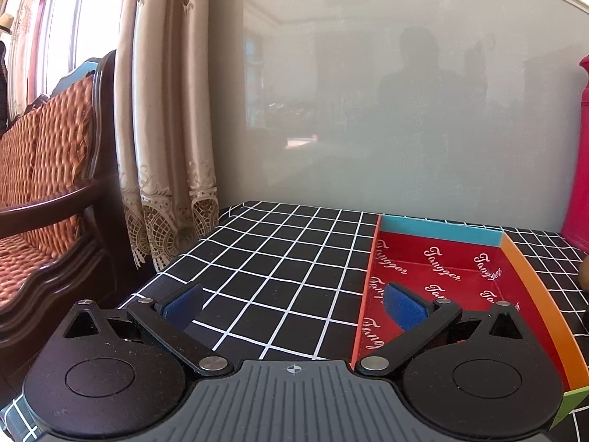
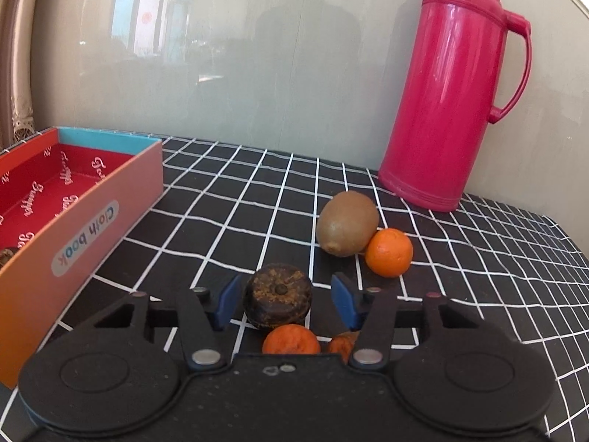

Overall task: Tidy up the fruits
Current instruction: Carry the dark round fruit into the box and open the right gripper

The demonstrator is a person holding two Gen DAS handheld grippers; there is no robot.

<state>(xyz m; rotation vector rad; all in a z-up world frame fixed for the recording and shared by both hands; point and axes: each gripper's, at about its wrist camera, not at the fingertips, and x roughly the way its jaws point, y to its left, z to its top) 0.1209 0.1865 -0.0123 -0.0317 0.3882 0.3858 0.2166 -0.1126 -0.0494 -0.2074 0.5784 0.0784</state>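
In the right wrist view a dark brown round fruit [image 2: 278, 302] lies on the checked cloth between the fingers of my right gripper [image 2: 286, 301]. The jaws are open, and a gap shows on the fruit's right side. Beyond it sit a kiwi [image 2: 348, 223] and a small orange [image 2: 388, 252], touching each other. Two more orange fruits [image 2: 291, 340] lie close under the gripper body. The red-lined box [image 2: 121, 184] stands to the left with a dark fruit [image 2: 5, 256] in its near end. My left gripper [image 1: 294, 305] is open with nothing in it, its right finger over the box [image 1: 441, 261].
A tall pink thermos [image 2: 456, 84] stands at the back right against the glossy wall panel. The table's left edge drops off beside a curtain [image 1: 165, 147] and a wooden sofa [image 1: 48, 184]. Bare checked cloth [image 1: 276, 258] lies left of the box.
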